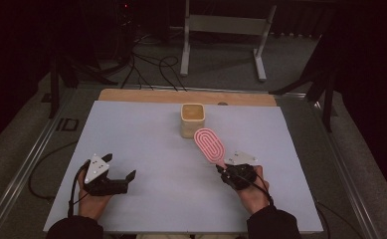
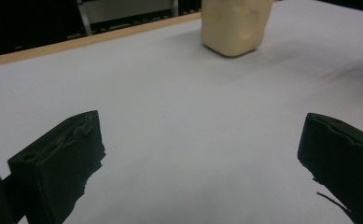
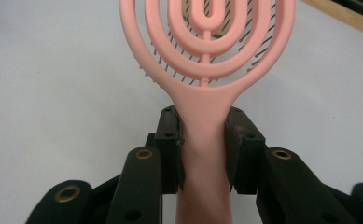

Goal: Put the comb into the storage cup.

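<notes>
Right tongs (image 1: 224, 171) pinch pink brush (image 1: 210, 144) by its handle, lower right of centre in high view, head aimed at beige cup (image 1: 192, 119) at upper centre. Left tongs (image 1: 117, 172) spread, empty, lower left. Best move, I judge: keep the brush steady, tip it into the cup. Right gripper view shows pads (image 3: 170, 140) squeezing the handle; left gripper view shows bare bench (image 2: 193, 121).

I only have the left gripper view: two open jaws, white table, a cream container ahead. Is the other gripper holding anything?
Observer: Yes. The right gripper is shut on the handle of a pink hairbrush.
Operator: Where's the brush relative to the container?
Observer: In the high view its head sits just in front of the cream container, angled toward it.
Operator: Is the container open on top?
Observer: Yes, its top is open.
</notes>
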